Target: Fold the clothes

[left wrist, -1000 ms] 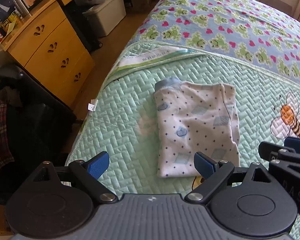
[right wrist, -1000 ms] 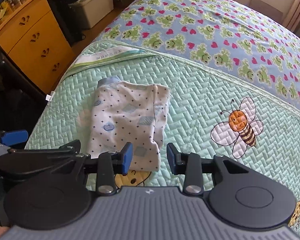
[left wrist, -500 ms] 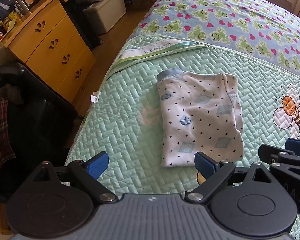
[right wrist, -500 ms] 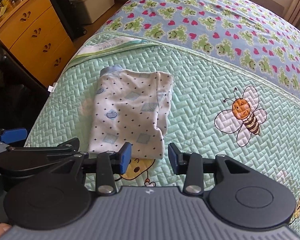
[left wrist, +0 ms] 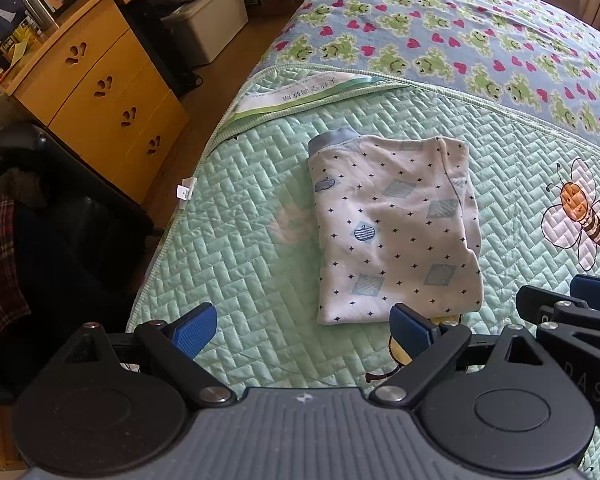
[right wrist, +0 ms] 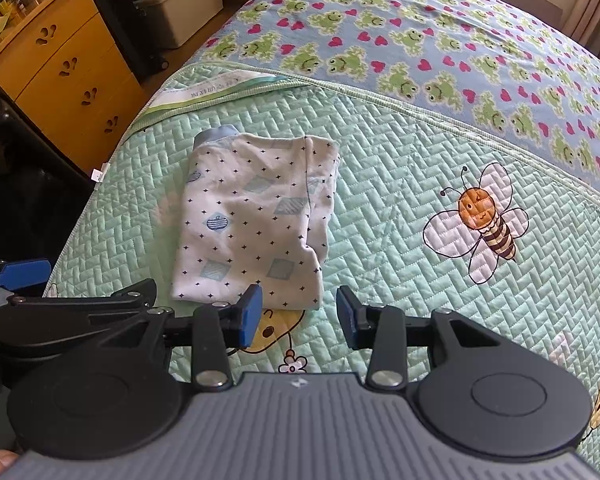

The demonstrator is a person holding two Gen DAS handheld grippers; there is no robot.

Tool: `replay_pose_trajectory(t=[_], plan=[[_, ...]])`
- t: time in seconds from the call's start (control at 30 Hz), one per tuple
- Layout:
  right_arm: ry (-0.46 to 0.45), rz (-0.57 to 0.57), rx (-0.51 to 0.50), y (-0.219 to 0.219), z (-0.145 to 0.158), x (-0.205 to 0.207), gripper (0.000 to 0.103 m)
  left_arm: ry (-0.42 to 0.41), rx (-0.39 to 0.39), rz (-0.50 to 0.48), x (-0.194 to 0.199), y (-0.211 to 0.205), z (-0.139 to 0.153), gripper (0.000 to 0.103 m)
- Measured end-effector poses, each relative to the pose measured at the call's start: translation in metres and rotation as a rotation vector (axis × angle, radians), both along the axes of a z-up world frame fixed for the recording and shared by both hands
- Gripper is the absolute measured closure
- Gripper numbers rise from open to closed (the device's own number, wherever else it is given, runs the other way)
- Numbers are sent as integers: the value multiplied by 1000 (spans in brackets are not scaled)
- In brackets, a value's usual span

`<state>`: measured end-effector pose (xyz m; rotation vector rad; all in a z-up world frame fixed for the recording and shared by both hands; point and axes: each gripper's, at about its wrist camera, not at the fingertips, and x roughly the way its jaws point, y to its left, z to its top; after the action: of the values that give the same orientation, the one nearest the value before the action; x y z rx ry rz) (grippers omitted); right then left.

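Soft dotted garment (left wrist: 392, 236) folded rectangular on quilted mint bed cover (left wrist: 236, 240) (wooden drawers (left wrist: 112, 108) beside), left hand-held gripper (left wrist: 304, 330) wide, right hand-held gripper (right wrist: 299, 316) narrower, both empty.

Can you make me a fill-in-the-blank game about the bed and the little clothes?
1. The folded garment lies on the ____ quilt.
2. The orange insect sewn on the quilt is a ____.
3. The blanket behind the quilt shows hearts and ____.
4. The fingers of both the left gripper and the right gripper hold ____.

Answers: green; bee; frogs; nothing

Wooden dresser (left wrist: 100, 92) beside quilted bed (left wrist: 260, 240)
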<state>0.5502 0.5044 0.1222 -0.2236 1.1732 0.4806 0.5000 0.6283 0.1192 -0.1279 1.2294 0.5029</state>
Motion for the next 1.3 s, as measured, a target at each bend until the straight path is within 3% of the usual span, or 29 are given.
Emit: replay_pose_trajectory(t=[0.37,0.67,0.8,0.87,1.1,1.2,1.3], plan=[[4,16,-7,7,-4,-6,60,16,-9,15,-10,4,-8,9],[46,7,-7,4,-24,-20,60,30,-31,17,-18,6,-27,9],[63,-20,28,-5,-43,-14,58,34,-43,14,-20,6,-37,6],[72,-35,46,-10,-53,-11,50,38,-50,5,-18,8,-51,6],[142,-84,84,-29,-102,13,50,77,-84,-12,-9,19,-99,9],[139,-91,155,-32,-107,27,50,30,-96,-8,-9,22,-98,9],[100,-60,300,-29,-101,37,50,-8,-85,-5,-12,22,-96,9]])
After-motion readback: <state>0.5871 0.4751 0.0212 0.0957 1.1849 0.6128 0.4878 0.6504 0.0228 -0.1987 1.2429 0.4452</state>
